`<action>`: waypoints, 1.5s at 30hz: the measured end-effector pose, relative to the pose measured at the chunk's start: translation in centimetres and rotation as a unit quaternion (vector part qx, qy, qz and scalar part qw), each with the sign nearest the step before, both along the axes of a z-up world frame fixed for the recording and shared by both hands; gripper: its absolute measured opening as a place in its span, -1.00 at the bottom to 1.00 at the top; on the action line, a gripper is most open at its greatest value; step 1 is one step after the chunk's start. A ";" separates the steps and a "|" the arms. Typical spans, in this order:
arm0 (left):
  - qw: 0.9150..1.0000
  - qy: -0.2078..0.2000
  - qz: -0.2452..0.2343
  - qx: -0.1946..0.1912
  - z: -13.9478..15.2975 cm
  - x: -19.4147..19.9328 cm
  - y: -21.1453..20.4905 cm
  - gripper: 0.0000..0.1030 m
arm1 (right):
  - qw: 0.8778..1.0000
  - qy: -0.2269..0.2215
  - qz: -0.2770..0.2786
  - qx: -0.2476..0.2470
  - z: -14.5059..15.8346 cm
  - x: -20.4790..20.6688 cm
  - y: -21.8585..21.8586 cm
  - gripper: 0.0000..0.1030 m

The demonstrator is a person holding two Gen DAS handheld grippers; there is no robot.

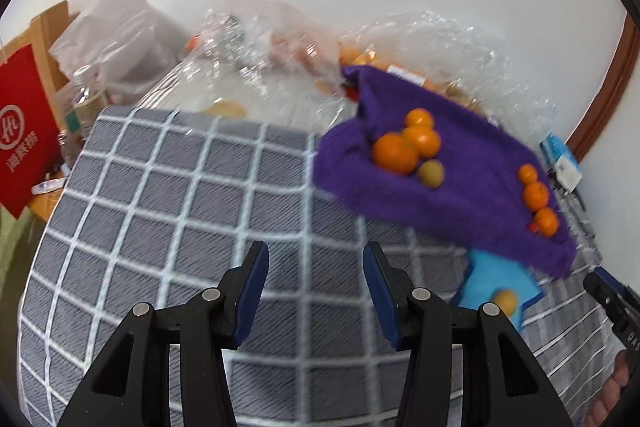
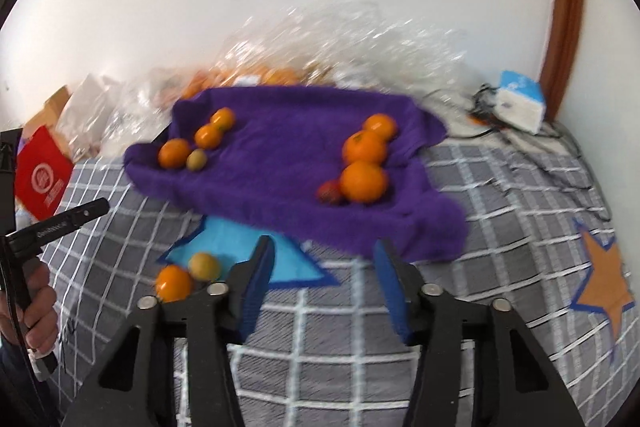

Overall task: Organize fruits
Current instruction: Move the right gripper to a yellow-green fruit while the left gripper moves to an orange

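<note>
A purple towel point(image 2: 296, 163) lies on the grey checked cover point(image 2: 360, 339). On its left side sit three oranges point(image 2: 174, 153) and a greenish fruit point(image 2: 197, 159). Its right side carries three more oranges point(image 2: 363, 182) and a small red fruit point(image 2: 330, 191). A blue star-shaped cloth point(image 2: 236, 243) pokes out from under the towel, with a yellow-green fruit point(image 2: 204, 265) and an orange point(image 2: 174, 283) on it. My right gripper point(image 2: 324, 243) hovers open and empty over the towel's near edge. My left gripper point(image 1: 316, 249) is open and empty over bare cover, left of the towel point(image 1: 460, 163) and the blue cloth point(image 1: 496, 279).
Crumpled clear plastic bags point(image 2: 320, 43) with more fruit lie behind the towel against the white wall. A red bag point(image 1: 24, 131) stands at the left. A white and blue box point(image 2: 520, 103) with cables sits at the right. An orange star patch point(image 2: 604, 279) lies on the cover.
</note>
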State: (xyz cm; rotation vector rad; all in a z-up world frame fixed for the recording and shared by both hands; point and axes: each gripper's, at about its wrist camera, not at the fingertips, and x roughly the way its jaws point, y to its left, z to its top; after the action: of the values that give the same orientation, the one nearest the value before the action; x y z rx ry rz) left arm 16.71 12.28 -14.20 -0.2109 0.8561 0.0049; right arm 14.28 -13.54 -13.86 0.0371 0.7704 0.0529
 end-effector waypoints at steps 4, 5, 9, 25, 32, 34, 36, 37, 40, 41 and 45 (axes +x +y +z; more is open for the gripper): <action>1.000 -0.012 0.021 -0.007 -1.4 -1.3 1.8 -0.10 | 0.999 0.012 0.036 -0.006 -1.5 0.4 2.7 -0.22; 1.000 -0.014 0.024 -0.013 -1.6 -1.6 2.2 -0.10 | 0.999 0.013 0.045 -0.007 -1.8 0.6 3.5 -0.22; 0.998 -0.012 0.042 -0.037 -1.9 -1.8 3.4 -0.09 | 0.997 0.022 0.075 -0.007 -2.6 1.4 5.6 -0.32; 0.998 -0.013 0.050 -0.040 -2.2 -2.7 3.4 -0.07 | 0.992 0.060 0.107 0.032 -5.0 4.0 7.4 -0.34; 0.999 -0.012 0.038 -0.025 -2.2 -2.7 2.8 0.02 | 0.992 0.050 0.109 0.031 -5.1 4.2 7.3 -0.49; 0.999 -0.011 0.035 -0.019 -2.2 -2.6 2.6 0.04 | 0.994 0.040 0.100 0.021 -4.7 3.6 6.9 -0.49; 0.999 -0.010 0.032 -0.014 -2.3 -2.6 2.4 0.06 | 0.996 0.026 0.088 0.016 -4.1 2.8 5.7 -0.49; 0.999 -0.010 0.031 -0.011 -2.3 -2.6 2.3 0.07 | 0.997 0.020 0.080 0.012 -3.8 2.4 5.1 -0.49; 1.000 -0.007 0.028 0.002 -2.3 -2.5 1.9 0.11 | 0.999 0.000 0.045 -0.021 -3.1 1.2 2.7 -0.49; 1.000 -0.006 0.027 0.009 -2.4 -2.4 1.7 0.11 | 0.999 -0.008 0.030 -0.042 -3.0 0.8 2.0 -0.49; 0.999 0.000 0.025 0.036 -2.4 -2.2 1.2 0.12 | 0.998 0.002 -0.001 -0.055 -3.9 0.1 -0.8 -0.49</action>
State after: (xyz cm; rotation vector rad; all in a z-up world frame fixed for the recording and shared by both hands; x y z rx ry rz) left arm 14.55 13.49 -16.63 -0.1656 0.8482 0.0821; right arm 14.39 -14.33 -17.73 -0.0663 0.7755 0.0078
